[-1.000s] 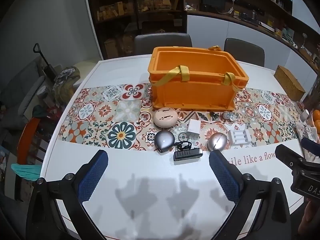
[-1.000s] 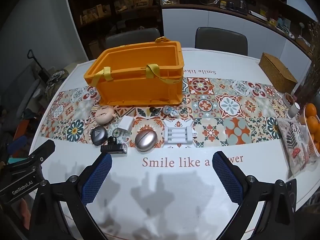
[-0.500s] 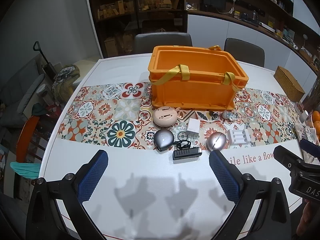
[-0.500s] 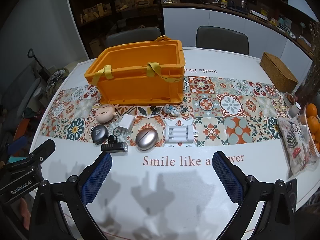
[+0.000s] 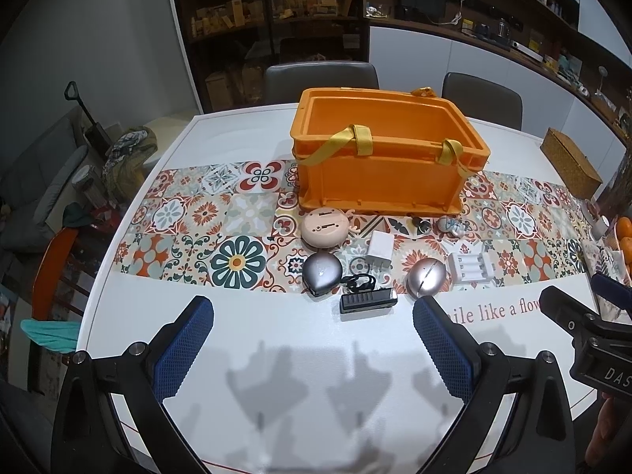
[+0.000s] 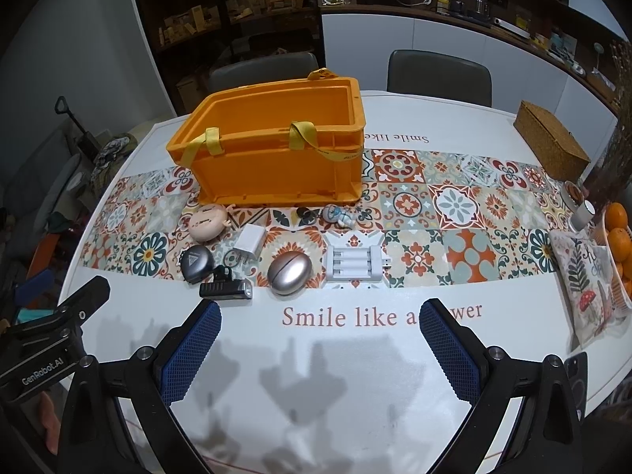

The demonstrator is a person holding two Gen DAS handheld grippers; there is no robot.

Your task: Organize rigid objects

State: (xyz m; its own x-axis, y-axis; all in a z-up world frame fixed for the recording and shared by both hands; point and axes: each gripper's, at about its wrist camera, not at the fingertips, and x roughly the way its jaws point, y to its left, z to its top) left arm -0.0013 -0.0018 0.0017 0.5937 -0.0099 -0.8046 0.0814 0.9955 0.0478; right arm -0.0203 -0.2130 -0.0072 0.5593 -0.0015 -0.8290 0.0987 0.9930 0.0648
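An orange crate (image 5: 379, 181) (image 6: 276, 170) with yellow straps stands on the patterned runner. In front of it lie a beige round case (image 5: 324, 227) (image 6: 207, 223), a white charger plug (image 5: 380, 248) (image 6: 249, 241), a dark grey teardrop case (image 5: 322, 270) (image 6: 195, 262), a black clip light (image 5: 368, 301) (image 6: 225, 288), a silver egg-shaped case (image 5: 426, 277) (image 6: 289, 270), a white battery charger (image 5: 470, 266) (image 6: 353, 262) and a small figurine (image 5: 450, 226) (image 6: 339, 215). My left gripper (image 5: 312, 349) and right gripper (image 6: 320, 351) hover open over the near table edge, holding nothing.
A wicker box (image 6: 551, 140) sits at the far right of the white table (image 6: 395, 355). Oranges (image 6: 616, 233) and a printed cushion (image 6: 584, 276) lie at the right edge. Two chairs (image 6: 438, 73) stand behind the table. A phone (image 6: 574, 379) lies near the right front.
Both grippers have drifted slightly, so the crate and objects sit marginally higher in view. Nothing on the table has moved.
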